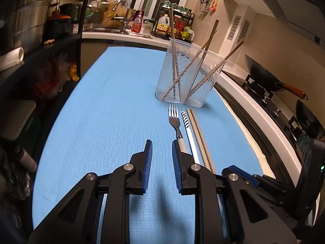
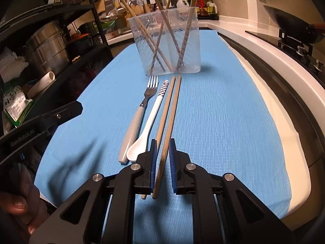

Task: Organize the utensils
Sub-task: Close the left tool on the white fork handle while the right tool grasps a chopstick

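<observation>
A fork (image 1: 175, 122) (image 2: 140, 105) with a pale handle, a white spoon (image 1: 187, 128) (image 2: 151, 120) and two wooden chopsticks (image 1: 198, 130) (image 2: 171, 105) lie side by side on the blue cloth (image 1: 113, 105) (image 2: 223, 111). Behind them stands a clear plastic holder (image 1: 186, 75) (image 2: 165, 40) with several chopsticks in it. My left gripper (image 1: 161, 148) is open and empty, just left of the fork handle. My right gripper (image 2: 162, 144) has its jaws narrowly apart around the right chopstick's near end, which is tilted off the cloth; whether they grip it is unclear.
A black shelf rack (image 1: 40, 46) (image 2: 61, 46) with steel pots stands at the left. A white counter edge (image 1: 254, 109) (image 2: 284, 67) and a stove with a wok (image 1: 264, 75) (image 2: 294, 26) run along the right. A sink and bottles are at the back.
</observation>
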